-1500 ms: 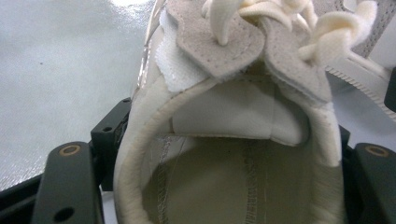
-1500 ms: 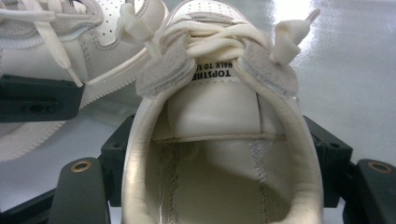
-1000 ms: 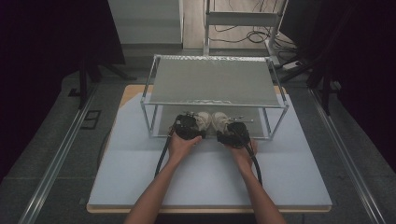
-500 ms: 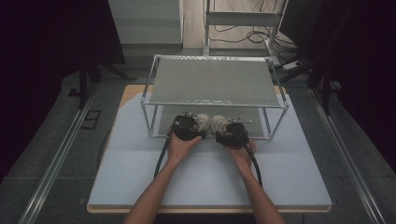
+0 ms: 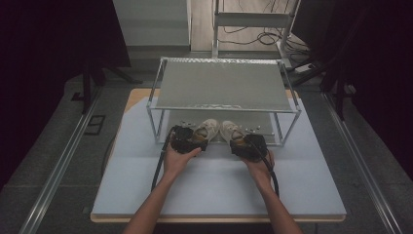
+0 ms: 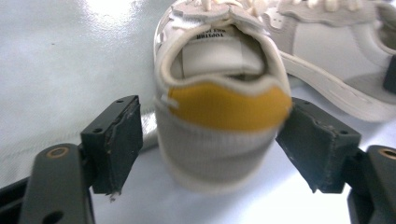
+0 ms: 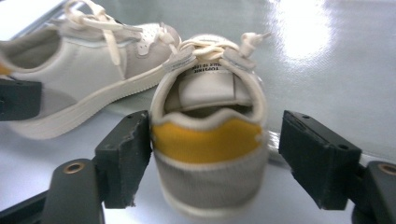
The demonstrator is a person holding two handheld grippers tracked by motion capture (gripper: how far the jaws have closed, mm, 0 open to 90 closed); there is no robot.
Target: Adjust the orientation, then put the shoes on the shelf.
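Observation:
Two white sneakers with yellow heel patches stand side by side under a metal shelf, toes pointing away. In the left gripper view the left sneaker [image 6: 219, 107] has its heel between my left gripper's [image 6: 210, 144] jaws, with a gap at the left pad [image 6: 119, 140]. The right sneaker [image 7: 208, 140] sits the same way inside my right gripper [image 7: 215, 154], clear of the right pad [image 7: 317, 154]. From above, the left gripper [image 5: 195, 138] and right gripper [image 5: 239, 142] sit behind the left sneaker [image 5: 207, 129] and the right sneaker [image 5: 229, 130]. Both grippers are open.
A metal-framed shelf [image 5: 221, 85] with a flat grey top stands over the sneakers, its thin legs [image 5: 157, 124] at either side. The white tabletop [image 5: 219, 185] stretches toward the person. Floor rails [image 5: 63, 165] run along both sides, and cables lie on the floor behind.
Both hands have drawn back a little toward the person and slightly apart. More of the two sneakers now shows in front of the shelf.

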